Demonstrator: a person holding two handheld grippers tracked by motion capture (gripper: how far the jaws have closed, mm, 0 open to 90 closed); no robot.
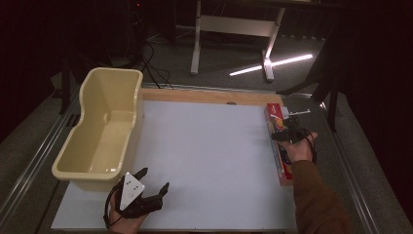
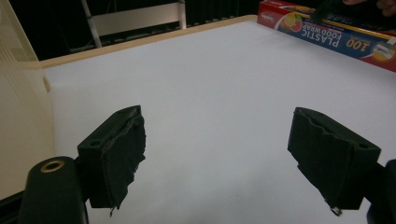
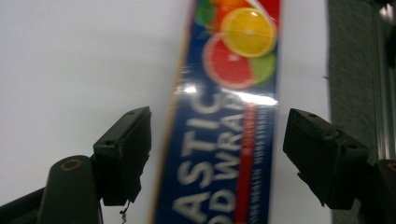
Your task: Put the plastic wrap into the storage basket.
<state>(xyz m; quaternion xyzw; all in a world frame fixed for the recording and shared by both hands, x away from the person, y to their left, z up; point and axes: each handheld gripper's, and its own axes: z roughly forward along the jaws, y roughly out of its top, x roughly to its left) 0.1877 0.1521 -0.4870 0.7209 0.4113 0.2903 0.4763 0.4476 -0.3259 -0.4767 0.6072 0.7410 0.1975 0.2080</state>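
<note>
One white table top point(image 1: 204, 161), bare across its middle, edged at the far side by a strip of wood. One cream plastic tub point(image 1: 104, 129) at the left edge, long and deep, nothing inside as far as the high view tells. One box of plastic food wrap point(image 1: 280, 141) along the right edge, lying flat lengthwise, blue and red with citrus fruit printed near its far end; well apart from the tub, the whole width of the table between them.

Two grippers, one per hand. Right gripper point(image 1: 288, 132) poised over the box near its far half; in the right gripper view, jaws spread wide with the box point(image 3: 224, 121) lying between and beyond them, neither pad touching it, nothing held. Left gripper point(image 1: 155, 184) low at the near edge just in front of the tub, jaws likewise wide apart, gripping nothing; in its own view, plain white table between the pads point(image 2: 123, 154) and the box point(image 2: 327, 35) off at the far right corner.

Judged from this: barely begun. Box not yet gripped, not lifted, resting in its place at the right edge. Left to do, probably: closing on the box, raising it, carrying it across, likely into the tub, though that destination is a guess.

Count: one table, one tub, one box, two grippers.
</note>
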